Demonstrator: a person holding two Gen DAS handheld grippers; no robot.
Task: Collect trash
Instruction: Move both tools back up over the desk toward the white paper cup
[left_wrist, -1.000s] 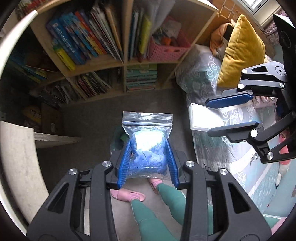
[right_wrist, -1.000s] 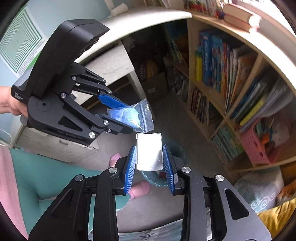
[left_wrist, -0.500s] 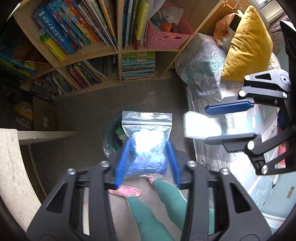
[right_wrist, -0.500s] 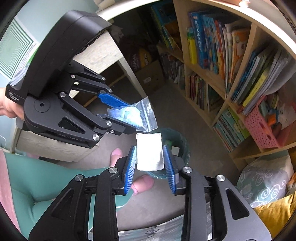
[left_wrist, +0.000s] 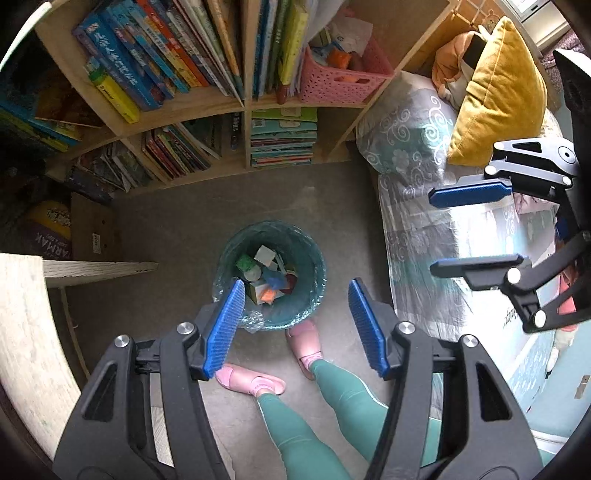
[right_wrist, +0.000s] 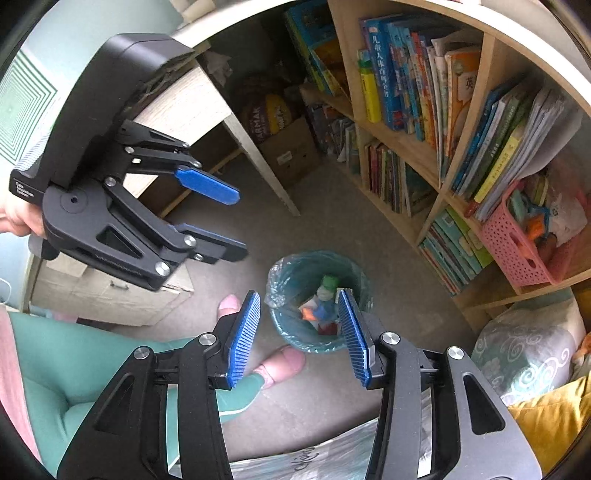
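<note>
A teal-lined trash bin (left_wrist: 310, 254) stands on the grey floor below both grippers and holds several pieces of trash (left_wrist: 267, 275); it also shows in the right wrist view (right_wrist: 291, 273). My left gripper (left_wrist: 295, 325) is open and empty above the bin's near rim. My right gripper (right_wrist: 299, 332) is open and empty above the bin too. In the left wrist view the right gripper (left_wrist: 476, 225) hangs at the right, over the bed. In the right wrist view the left gripper (right_wrist: 218, 221) hangs at the upper left. The zip bag and the white item are no longer in the grippers.
A wooden bookshelf (left_wrist: 229, 107) with books and a pink basket (left_wrist: 343, 77) stands behind the bin. A bed (left_wrist: 424, 229) with a yellow cushion (left_wrist: 498, 96) is at the right. A desk (right_wrist: 184, 107) and a cardboard box (right_wrist: 291, 155) are at the left. The person's feet in pink slippers (left_wrist: 303, 343) stand beside the bin.
Both grippers have opened. The zip bag with blue contents left the left gripper and the white item left the right gripper. Both views now look down at the bin.
</note>
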